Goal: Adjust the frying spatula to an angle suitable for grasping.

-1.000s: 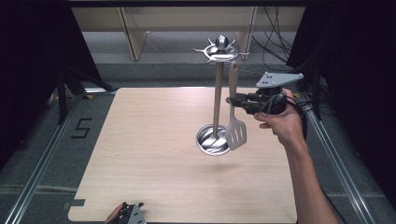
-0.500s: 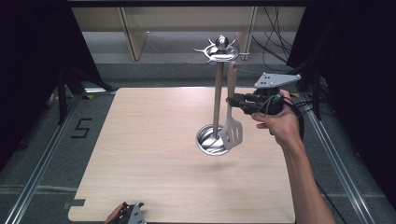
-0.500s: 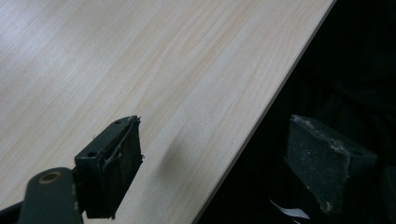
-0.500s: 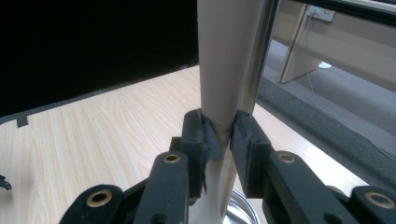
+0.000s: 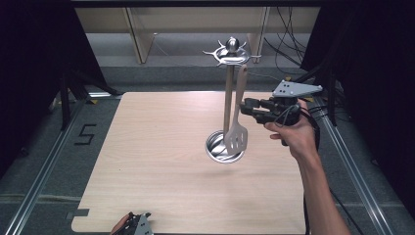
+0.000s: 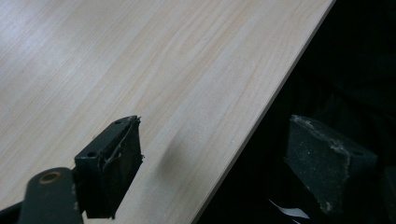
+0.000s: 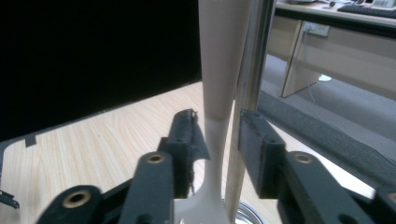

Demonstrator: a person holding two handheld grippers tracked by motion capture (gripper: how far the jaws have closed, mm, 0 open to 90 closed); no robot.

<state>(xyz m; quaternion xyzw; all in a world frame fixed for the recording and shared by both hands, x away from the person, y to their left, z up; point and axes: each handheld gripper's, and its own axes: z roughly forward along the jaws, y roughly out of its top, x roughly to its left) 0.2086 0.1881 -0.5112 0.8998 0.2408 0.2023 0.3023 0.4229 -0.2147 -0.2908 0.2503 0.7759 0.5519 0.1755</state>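
Spatula (image 5: 237, 128) hangs from rack (image 5: 228, 100) nr right-centre of tabletop (image 5: 147, 147), blade over rack base. Looks light, stiff, handle smooth, may swing.

Right hand-held gripper (image 7: 217, 140): jaws apart, straddling neck, not clamped. Grip at neck.

Left hand-held gripper (image 6: 224, 158): open, empty, at near edge.
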